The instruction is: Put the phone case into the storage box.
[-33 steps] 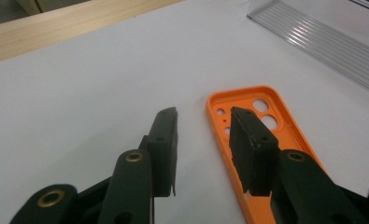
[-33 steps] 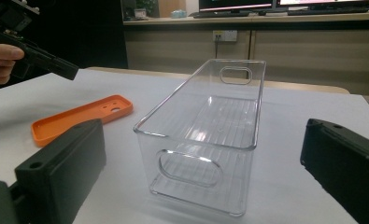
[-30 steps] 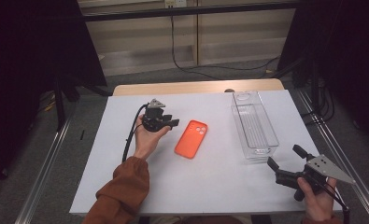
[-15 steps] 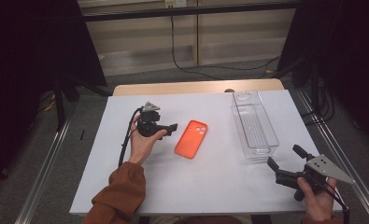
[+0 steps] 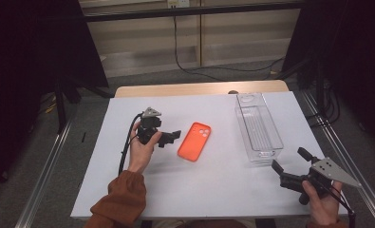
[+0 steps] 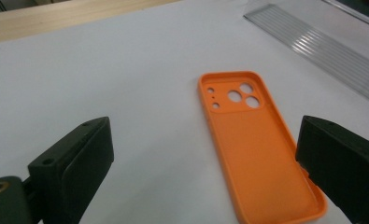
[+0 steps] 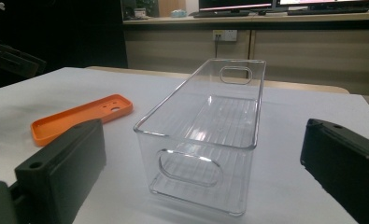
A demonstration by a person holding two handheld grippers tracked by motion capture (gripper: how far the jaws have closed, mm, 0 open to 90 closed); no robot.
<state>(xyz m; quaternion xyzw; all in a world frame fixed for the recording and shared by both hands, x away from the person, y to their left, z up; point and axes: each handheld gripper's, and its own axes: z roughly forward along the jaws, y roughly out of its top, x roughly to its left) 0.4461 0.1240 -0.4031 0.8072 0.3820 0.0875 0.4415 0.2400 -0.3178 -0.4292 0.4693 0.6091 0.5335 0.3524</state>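
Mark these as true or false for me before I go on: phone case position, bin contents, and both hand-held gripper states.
1. The orange phone case lies flat on the table. True.
2. The clear bin holds the case. False: the bin is empty.
3. The left hand-held gripper grips the case. False: its jaws have just been opening, nothing clamped.
4. The right hand-held gripper is open, holding nothing. True.

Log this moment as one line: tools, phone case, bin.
left tool: open, jaws just opened, empty, beside phone case | right tool: open, empty, facing clear bin | phone case: flat on table, outside bin
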